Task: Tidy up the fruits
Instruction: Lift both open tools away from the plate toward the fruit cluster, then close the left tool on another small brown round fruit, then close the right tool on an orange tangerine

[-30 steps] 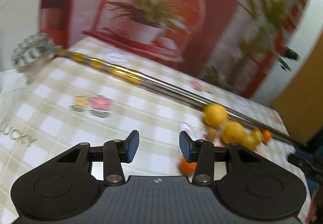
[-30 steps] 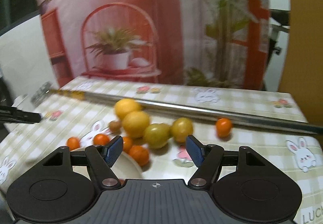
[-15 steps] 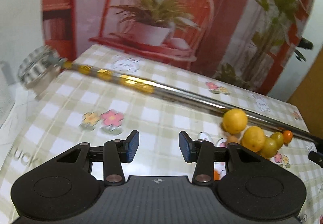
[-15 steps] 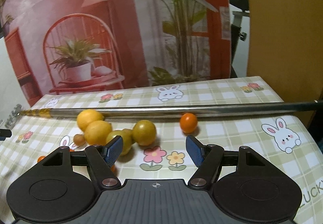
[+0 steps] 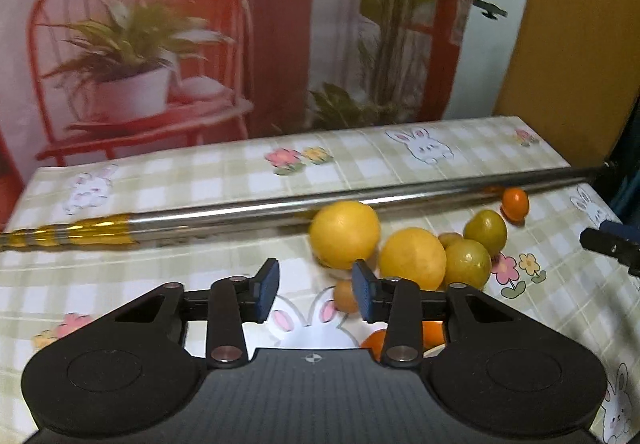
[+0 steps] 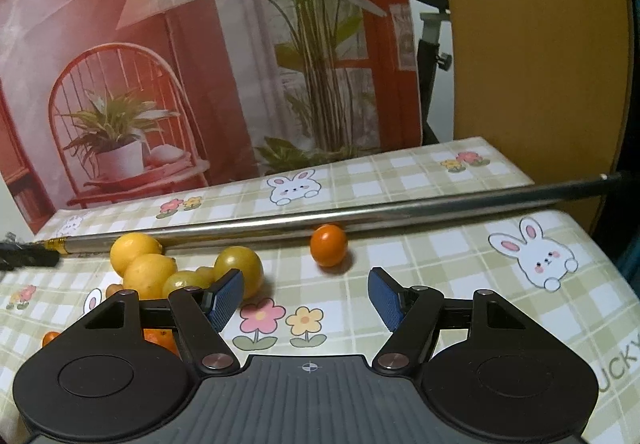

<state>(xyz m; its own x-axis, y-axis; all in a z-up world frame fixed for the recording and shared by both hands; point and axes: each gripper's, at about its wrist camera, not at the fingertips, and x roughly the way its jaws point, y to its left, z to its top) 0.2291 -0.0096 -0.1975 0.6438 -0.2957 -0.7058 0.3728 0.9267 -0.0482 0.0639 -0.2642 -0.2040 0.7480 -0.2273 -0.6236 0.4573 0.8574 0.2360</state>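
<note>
left claw narrow, has just been closing, empty; right claw wider, empty. fruits bunched near the pole on worktop. risk: nudge sends round ones rolling off the edge.

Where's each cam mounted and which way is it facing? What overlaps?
Left wrist: on the left hand-held gripper, angled down across the table at the yellow fruit cluster; own empty jaws show, having just been closing.
Right wrist: on the right hand-held gripper, angled down at the small orange fruit; own open jaws show.
Shared: metal pole, fruit cluster, small orange fruit, checked tablecloth, printed backdrop.
</note>
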